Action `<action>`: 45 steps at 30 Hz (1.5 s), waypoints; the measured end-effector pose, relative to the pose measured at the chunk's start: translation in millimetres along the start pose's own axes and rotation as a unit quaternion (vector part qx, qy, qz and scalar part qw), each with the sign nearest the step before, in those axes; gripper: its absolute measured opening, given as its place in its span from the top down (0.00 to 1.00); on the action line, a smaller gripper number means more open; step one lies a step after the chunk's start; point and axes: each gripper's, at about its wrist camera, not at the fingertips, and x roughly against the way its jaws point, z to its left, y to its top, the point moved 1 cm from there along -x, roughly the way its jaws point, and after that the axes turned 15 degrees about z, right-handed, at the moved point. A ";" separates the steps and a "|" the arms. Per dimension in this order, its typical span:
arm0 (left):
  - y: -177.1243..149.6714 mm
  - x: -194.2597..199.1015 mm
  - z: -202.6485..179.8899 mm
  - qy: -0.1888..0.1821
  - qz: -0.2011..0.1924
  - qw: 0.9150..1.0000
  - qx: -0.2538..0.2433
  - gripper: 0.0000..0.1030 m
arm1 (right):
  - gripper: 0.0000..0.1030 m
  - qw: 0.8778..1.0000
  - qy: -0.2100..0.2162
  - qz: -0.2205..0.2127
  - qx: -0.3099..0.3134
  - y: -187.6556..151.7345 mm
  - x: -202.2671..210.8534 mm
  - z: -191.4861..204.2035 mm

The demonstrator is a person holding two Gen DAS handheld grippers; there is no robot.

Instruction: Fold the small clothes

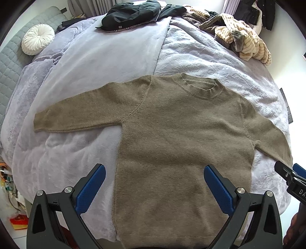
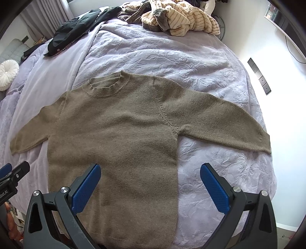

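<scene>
A brown crewneck sweater (image 1: 181,134) is lying flat, sleeves spread, on a lavender bed (image 1: 114,61).

The left tool (image 1: 155,183) and right tool (image 2: 150,182) are hovering wide open above its hem, gripping nothing; striped clothes (image 2: 183,21) are lying heaped at the far edge.

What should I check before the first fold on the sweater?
1. Sweater flat, front up: ok.
2. Both sleeves spread out, left sleeve, right sleeve: ok.
3. Left gripper open, holding nothing: ok.
4. Right gripper open, holding nothing: ok.
5. Other clothes, striped pile and black garment, apart from the sweater: ok.
6. Hem lying straight at the near edge: cannot tell, the grippers hide part of it.
</scene>
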 end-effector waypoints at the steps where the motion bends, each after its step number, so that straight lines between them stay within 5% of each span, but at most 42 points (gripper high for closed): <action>1: -0.7 0.1 0.8 -0.003 0.000 1.000 0.001 0.00 | 0.00 1.000 -0.001 0.000 0.000 -1.1 0.7 0.2; 17: -0.9 -28.2 44.3 -0.040 0.010 0.999 0.026 0.00 | 0.00 1.000 0.002 0.025 0.016 -19.3 -13.5 27.6; 26: 10.5 -94.6 153.5 -0.091 0.029 0.990 0.103 0.00 | 0.00 0.995 0.030 0.060 0.079 -39.2 -51.0 117.3; 32: 39.5 -128.4 293.7 -0.117 -0.069 0.962 0.235 0.00 | 0.00 0.990 0.042 0.062 0.120 -44.4 -65.3 178.2; 35: 52.0 -155.1 363.6 -0.137 -0.093 0.937 0.309 0.00 | 0.00 0.988 0.050 0.070 0.128 -45.1 -72.5 197.4; 41: 67.3 -191.7 419.4 -0.203 -0.110 0.902 0.366 0.00 | 0.00 0.985 0.046 0.091 0.140 -46.4 -91.7 220.9; 43: 67.4 -187.1 415.1 -0.208 -0.129 0.903 0.354 0.08 | 0.00 0.984 0.048 0.098 0.142 -46.4 -95.8 224.1; 45: 70.5 -182.2 412.9 -0.213 -0.132 0.910 0.331 0.63 | 0.00 0.984 0.050 0.099 0.140 -46.1 -97.4 227.4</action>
